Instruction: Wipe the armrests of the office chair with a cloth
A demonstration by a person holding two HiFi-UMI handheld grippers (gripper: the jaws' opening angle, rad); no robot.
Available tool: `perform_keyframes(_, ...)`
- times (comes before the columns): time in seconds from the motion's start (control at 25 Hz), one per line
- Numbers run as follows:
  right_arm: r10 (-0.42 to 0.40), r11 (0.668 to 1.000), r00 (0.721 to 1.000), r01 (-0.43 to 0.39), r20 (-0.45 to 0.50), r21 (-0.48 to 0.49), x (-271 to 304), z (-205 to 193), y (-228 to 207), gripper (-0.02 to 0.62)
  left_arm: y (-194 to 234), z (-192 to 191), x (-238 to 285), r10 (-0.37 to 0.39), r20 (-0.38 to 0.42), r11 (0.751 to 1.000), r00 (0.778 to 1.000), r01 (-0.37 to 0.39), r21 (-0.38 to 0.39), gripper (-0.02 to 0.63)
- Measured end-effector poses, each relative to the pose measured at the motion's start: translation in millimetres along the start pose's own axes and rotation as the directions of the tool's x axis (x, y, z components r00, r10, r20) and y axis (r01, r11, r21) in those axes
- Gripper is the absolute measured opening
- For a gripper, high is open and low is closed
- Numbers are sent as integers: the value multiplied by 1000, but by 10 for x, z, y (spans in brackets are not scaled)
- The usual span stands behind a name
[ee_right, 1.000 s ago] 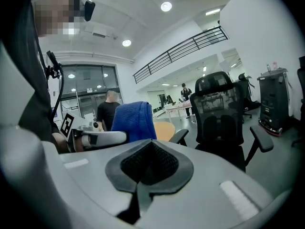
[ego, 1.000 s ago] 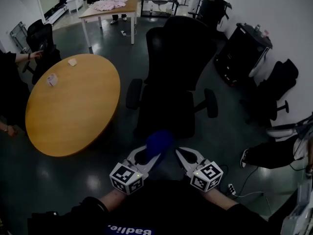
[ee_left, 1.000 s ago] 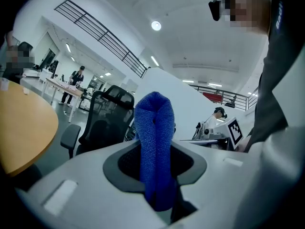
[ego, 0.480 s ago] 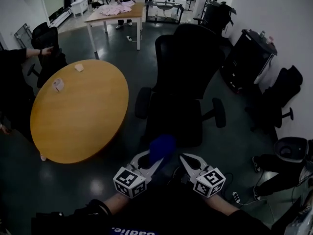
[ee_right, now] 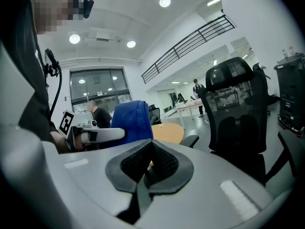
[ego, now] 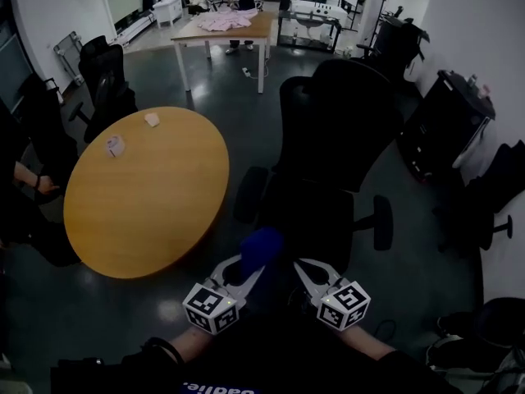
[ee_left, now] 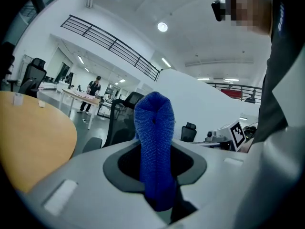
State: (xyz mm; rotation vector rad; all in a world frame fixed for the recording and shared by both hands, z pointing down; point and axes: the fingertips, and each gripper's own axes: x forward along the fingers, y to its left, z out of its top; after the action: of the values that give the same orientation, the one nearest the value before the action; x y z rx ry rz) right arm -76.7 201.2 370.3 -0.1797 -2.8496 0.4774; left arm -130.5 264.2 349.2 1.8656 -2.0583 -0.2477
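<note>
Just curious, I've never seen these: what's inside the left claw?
A blue cloth, pinched upright between the jaws of the left claw. Its lower end sinks between the jaws, so how much is tucked in cannot be seen.

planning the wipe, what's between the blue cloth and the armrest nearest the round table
Nothing in the head view: no object separates the cloth from that armrest.
</note>
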Motion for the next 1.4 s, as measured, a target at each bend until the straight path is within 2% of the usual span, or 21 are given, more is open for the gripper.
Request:
perform_keyframes(0.24,68,998,998,-68,12,10,191,308,-694,4,244,196,632,99,0,995,995,-99,16,132)
perform_keyframes(0.4,132,990,991,-131,-16,43,285,343,-1048,4,430,278,936,196,1,980,981,-196,20,132)
perform_keyframes(0.6,199,978,978,-193,-68,83,433,260,-1315,4,690,398,1109,308,10,951,951,-308,36,132)
perform_keyframes(0.76,224,971,970,-214,-94,103,562,192,-1365,4,924,444,1125,353,6,935,935,-353,40,132)
perform_keyframes(1.0,192,980,974,-182,-125,87,869,183,-1365,4,1409,500,1091,351,-4,935,936,-350,64,132)
perform_keyframes(1.4,62,995,979,-45,-194,90,1580,59,-1181,4,2496,779,1193,253,-25,958,967,-247,144,132)
